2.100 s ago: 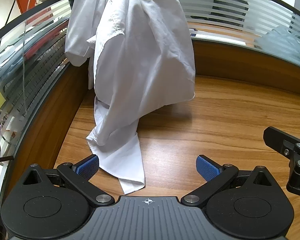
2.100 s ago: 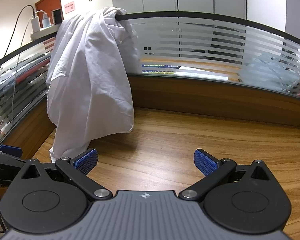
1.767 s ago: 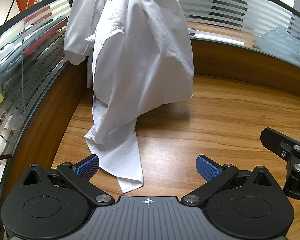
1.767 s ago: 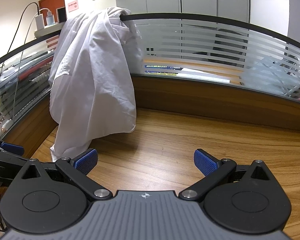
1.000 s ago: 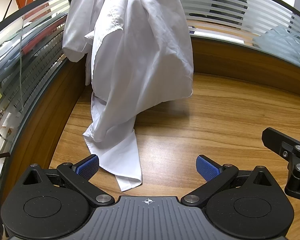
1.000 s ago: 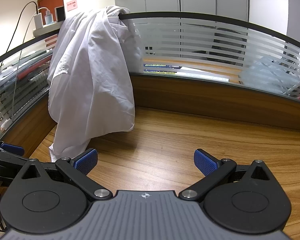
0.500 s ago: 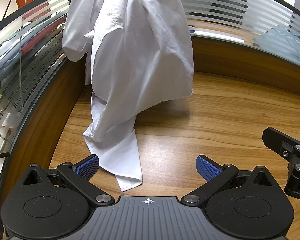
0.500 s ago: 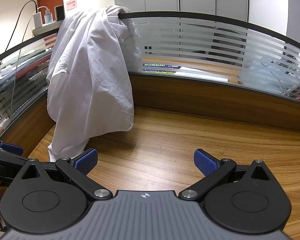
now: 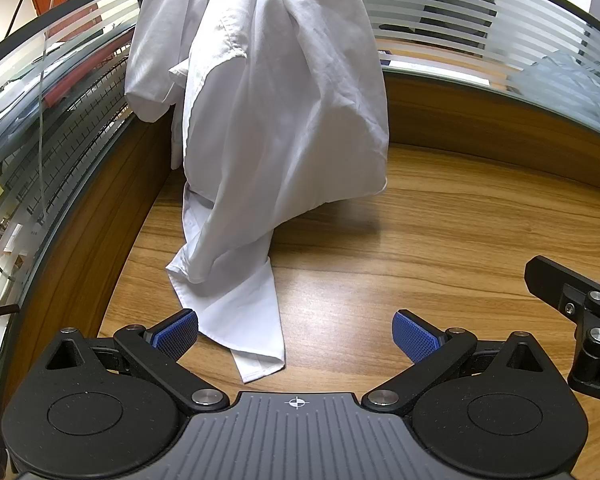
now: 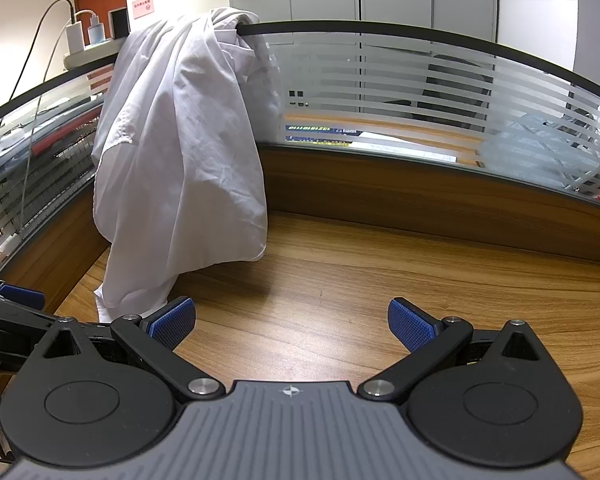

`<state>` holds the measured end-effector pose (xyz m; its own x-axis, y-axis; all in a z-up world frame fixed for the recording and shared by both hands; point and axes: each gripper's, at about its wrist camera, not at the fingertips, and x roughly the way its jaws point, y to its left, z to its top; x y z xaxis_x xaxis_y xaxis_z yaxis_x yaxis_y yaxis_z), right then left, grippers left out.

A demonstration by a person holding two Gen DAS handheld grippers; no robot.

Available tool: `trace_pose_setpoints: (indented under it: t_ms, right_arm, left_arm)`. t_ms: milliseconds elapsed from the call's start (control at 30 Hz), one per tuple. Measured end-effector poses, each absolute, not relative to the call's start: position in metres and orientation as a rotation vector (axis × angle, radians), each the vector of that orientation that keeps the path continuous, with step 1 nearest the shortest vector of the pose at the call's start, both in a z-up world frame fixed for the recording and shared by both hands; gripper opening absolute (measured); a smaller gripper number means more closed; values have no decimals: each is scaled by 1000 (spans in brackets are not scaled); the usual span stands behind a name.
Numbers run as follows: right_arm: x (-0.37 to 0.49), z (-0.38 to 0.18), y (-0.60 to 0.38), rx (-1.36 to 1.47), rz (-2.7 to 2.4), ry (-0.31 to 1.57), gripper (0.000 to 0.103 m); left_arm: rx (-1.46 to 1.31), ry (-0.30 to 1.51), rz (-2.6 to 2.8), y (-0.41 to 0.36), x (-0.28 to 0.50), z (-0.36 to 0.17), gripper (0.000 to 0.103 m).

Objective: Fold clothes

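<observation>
Creased white shirt (image 9: 276,120) draped over the frosted glass partition (image 10: 420,92) at the table's (image 9: 420,240) back left corner, tail pooled on the wood, left gripper (image 9: 295,334) and right gripper (image 10: 291,326) both with fingers spread wide, holding nothing

A plain white shirt (image 9: 276,128) is hanging ahead of the jaws, to their left. Under them a brown wood-grain desk (image 9: 440,240) is showing. Frosted white stripes are banding the glass partition (image 10: 420,92) beyond. Blue, cross-hatched pads (image 9: 414,336) are lining black fingers.
</observation>
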<state>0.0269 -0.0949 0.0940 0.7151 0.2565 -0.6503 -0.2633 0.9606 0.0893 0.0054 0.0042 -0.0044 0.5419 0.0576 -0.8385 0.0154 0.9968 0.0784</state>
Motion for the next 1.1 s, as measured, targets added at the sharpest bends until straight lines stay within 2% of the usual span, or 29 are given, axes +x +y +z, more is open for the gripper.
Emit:
trace_pose_setpoints:
  t_ms: [600, 1100]
  right_arm:
    - [33, 96, -86, -57, 319, 703, 103]
    - [134, 124, -26, -124, 487, 631, 103]
  left_arm:
    - [25, 1008, 38, 21, 8, -10, 103]
    - [98, 966, 14, 57, 45, -36, 103]
